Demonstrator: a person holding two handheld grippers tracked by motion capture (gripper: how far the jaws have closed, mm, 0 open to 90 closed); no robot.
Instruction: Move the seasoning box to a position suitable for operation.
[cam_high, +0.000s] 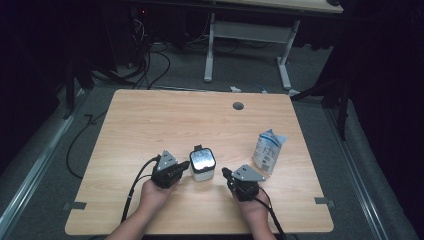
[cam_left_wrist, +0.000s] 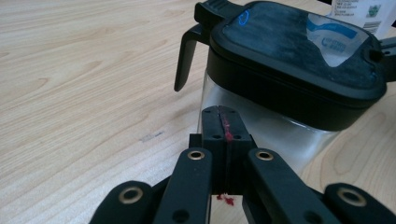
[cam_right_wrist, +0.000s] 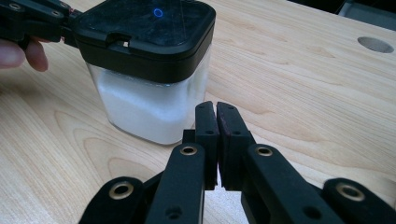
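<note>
two grippers are flanking a clear square jar (cam_high: 202, 164) with a black lid, which is standing upright near the front middle of the wooden table (cam_high: 150, 120) and holding white powder. the left gripper (cam_high: 183, 165) is pointing at the jar's left side, its jaws pressed together with nothing between them. the right gripper (cam_high: 226, 173) is sitting just right of the jar, jaws likewise closed on nothing. a white and blue packet (cam_high: 268, 151) is standing farther right.
</note>
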